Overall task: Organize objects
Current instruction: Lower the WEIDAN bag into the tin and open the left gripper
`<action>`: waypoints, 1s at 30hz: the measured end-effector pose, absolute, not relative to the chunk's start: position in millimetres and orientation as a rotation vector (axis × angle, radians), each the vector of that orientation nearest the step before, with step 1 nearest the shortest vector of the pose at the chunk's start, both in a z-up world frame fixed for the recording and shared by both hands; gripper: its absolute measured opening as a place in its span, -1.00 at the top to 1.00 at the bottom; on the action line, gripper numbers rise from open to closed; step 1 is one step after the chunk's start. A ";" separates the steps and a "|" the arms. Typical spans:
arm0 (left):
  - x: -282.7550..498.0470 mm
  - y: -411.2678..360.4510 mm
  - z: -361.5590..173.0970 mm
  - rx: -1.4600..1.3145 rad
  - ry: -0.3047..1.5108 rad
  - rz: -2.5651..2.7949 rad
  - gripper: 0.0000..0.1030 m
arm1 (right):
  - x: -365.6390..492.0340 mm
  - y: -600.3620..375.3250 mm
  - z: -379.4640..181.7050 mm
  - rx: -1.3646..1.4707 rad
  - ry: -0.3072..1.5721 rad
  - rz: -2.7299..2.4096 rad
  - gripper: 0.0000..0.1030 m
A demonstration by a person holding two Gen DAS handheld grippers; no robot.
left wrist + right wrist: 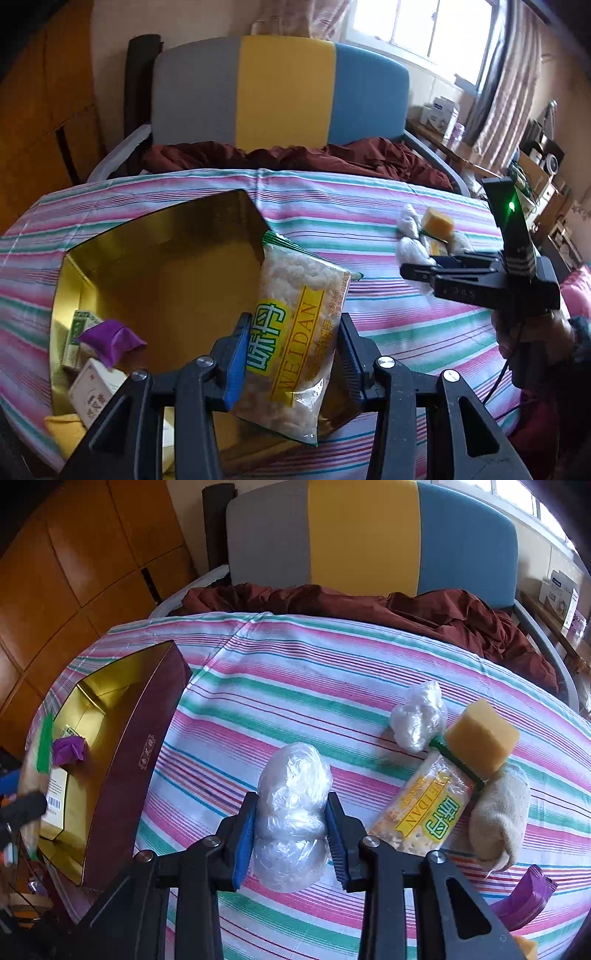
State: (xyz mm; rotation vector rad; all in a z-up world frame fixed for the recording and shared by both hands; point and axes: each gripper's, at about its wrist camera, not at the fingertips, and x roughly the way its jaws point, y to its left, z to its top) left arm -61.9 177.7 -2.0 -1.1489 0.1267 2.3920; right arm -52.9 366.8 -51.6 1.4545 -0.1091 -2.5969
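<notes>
Cracker packet (295,332) pinched in my left gripper (291,354) over gold-lined box (162,236) rim | right gripper (291,830) clamps plastic-wrapped bundle (291,812) | open striped cloth (277,686) between | sponge (480,738), sock (498,812) beside.

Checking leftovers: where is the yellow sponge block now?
In the right wrist view the yellow sponge block sits at right on the striped bedsheet, against a cracker packet.

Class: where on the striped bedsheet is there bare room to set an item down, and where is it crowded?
Free: the striped sheet between the gold-lined box and the plastic wads, up to the maroon blanket. Crowded: around the sponge, cracker packet and sock; also the box's near end.
</notes>
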 end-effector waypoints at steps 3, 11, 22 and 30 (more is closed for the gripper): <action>-76.0 132.3 3.7 -1.164 0.051 2.453 0.12 | -52.5 359.7 -58.1 1.484 -0.067 -2.584 0.32; -136.4 36.4 -9.4 -1.313 -0.163 2.564 0.12 | -53.6 351.2 -68.7 1.525 -0.015 -2.557 0.32; -204.1 23.3 -43.0 -1.507 -0.422 2.505 0.12 | -56.9 350.6 -74.5 1.546 0.006 -2.539 0.32; -234.6 28.2 -67.5 -1.644 -0.387 2.545 0.10 | -57.1 351.0 -75.2 1.546 0.004 -2.535 0.32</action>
